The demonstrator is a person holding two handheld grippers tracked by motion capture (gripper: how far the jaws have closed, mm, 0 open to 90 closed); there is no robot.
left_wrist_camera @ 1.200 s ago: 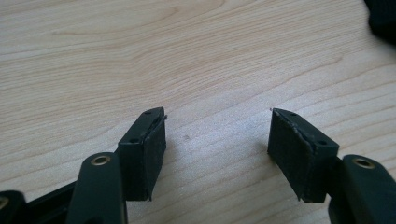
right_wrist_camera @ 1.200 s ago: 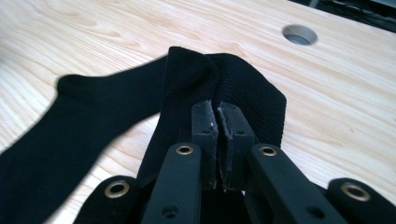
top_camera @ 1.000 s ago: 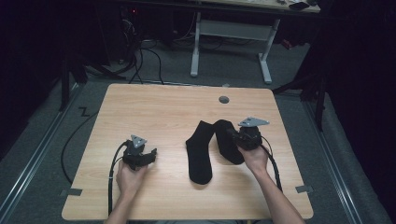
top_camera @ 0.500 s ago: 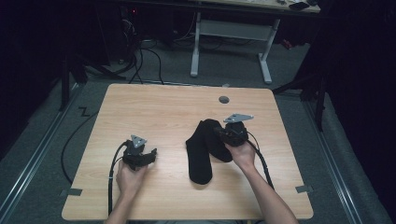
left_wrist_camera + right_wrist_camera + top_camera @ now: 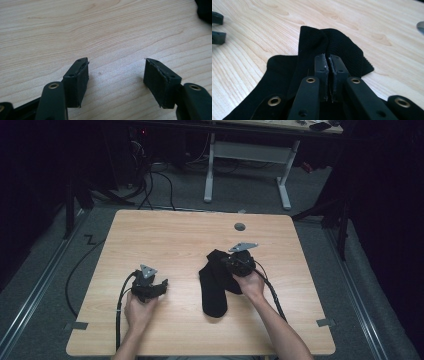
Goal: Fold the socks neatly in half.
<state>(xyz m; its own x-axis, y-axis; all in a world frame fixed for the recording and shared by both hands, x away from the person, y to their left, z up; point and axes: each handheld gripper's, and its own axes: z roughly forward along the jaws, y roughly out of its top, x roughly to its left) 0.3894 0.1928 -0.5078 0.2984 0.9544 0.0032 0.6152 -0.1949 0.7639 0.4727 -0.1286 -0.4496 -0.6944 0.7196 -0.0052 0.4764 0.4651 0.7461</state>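
Note:
Two black socks lie on the wooden table (image 5: 170, 235). One sock (image 5: 214, 292) stretches toward the front edge. The other sock (image 5: 219, 256) overlaps it, and my right gripper (image 5: 229, 263) is shut on it. In the right gripper view the jaws pinch a raised fold of the held sock (image 5: 342, 45) at the right gripper's (image 5: 328, 58) tips, with the lower sock (image 5: 275, 72) underneath at left. My left gripper (image 5: 163, 285) rests on the table left of the socks. The left gripper (image 5: 116, 72) stands open over bare wood, with a sock corner (image 5: 205, 10) at the far right.
A round grey grommet (image 5: 240, 226) sits near the table's back edge. Behind the table stands a white-legged desk (image 5: 245, 155), with cables (image 5: 155, 180) on the floor. Grey tape marks (image 5: 76, 325) lie at the front corners. The left gripper's jaws (image 5: 215, 27) show in the right gripper view.
My right gripper has moved left with the held sock, dragging it over the other sock. The left gripper has stayed where it was.

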